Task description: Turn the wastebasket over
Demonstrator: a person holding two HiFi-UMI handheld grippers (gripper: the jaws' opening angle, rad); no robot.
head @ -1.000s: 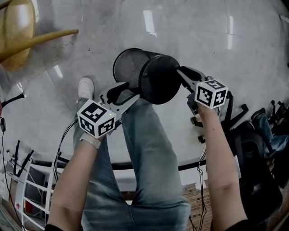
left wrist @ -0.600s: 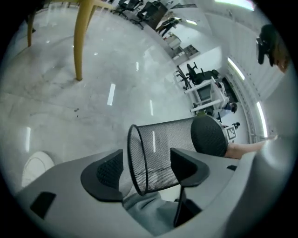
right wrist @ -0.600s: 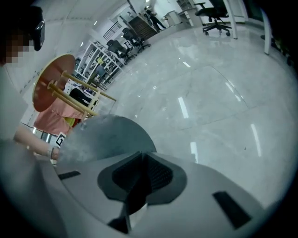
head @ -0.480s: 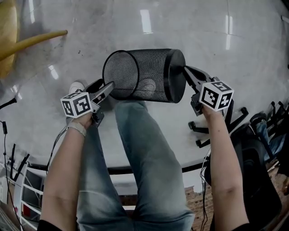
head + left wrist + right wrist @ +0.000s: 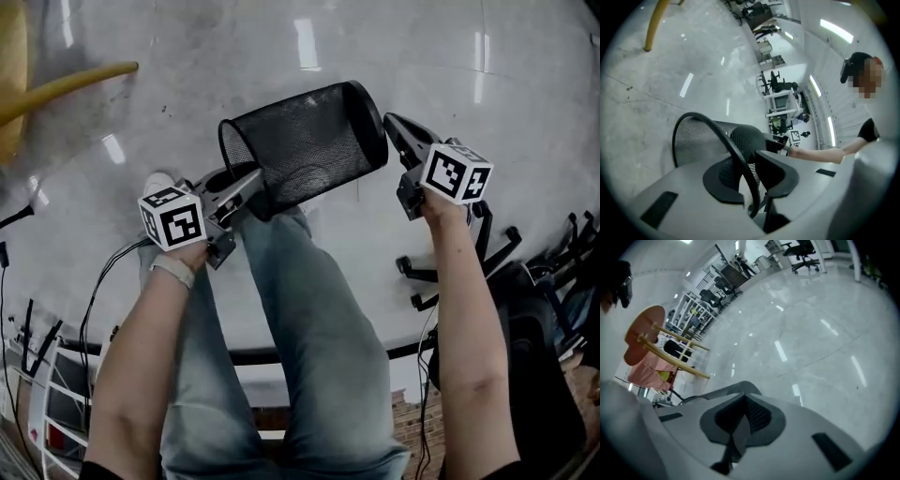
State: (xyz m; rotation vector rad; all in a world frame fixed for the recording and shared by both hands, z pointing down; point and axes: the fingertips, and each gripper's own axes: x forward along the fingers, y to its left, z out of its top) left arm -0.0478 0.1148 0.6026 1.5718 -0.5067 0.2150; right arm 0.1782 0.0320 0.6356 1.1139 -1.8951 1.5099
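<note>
Wastebasket [image 5: 305,141] has tipped mouth-down toward the left gripper [image 5: 253,178], whose jaws just closed on its rim; the right gripper [image 5: 390,121], shut and empty, sits beside its base.

Shiny gray floor [image 5: 187,56] w/ long white light streaks on it. Wood stool [image 5: 640,329] w/ yellow stick legs off to one side. Black chair base [image 5: 412,266] nearby. White shelf rack [image 5: 691,308] & black office chairs [image 5: 806,249] far back. Long lamps [image 5: 836,30] up top, white walls.
</note>
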